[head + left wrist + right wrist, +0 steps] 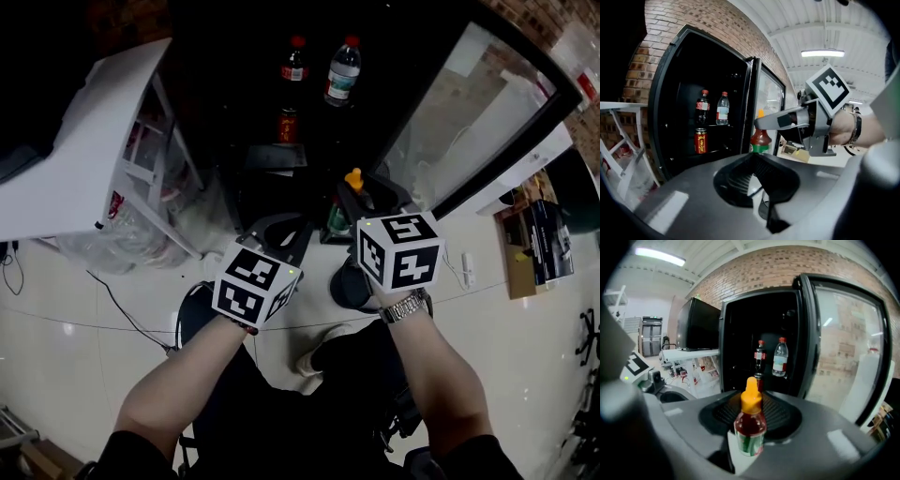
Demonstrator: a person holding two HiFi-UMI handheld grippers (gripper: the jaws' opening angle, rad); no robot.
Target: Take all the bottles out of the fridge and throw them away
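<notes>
The fridge (262, 94) stands open. On its shelf are a cola bottle (294, 58) and a clear water bottle (343, 70), with a red can (287, 125) one shelf lower; all three also show in the left gripper view, cola bottle (703, 107), water bottle (723, 108), can (700, 140). My right gripper (352, 202) is shut on a small red sauce bottle with an orange cap (750, 425), held upright in front of the fridge. My left gripper (286, 234) hangs beside it, jaws together, with nothing between them.
The glass fridge door (469, 112) swings out to the right. A white rack (94, 141) with a plastic bag (122, 234) under it stands at the left. A black round bin (349, 281) sits on the floor below my right gripper. Boxes (534, 244) lie far right.
</notes>
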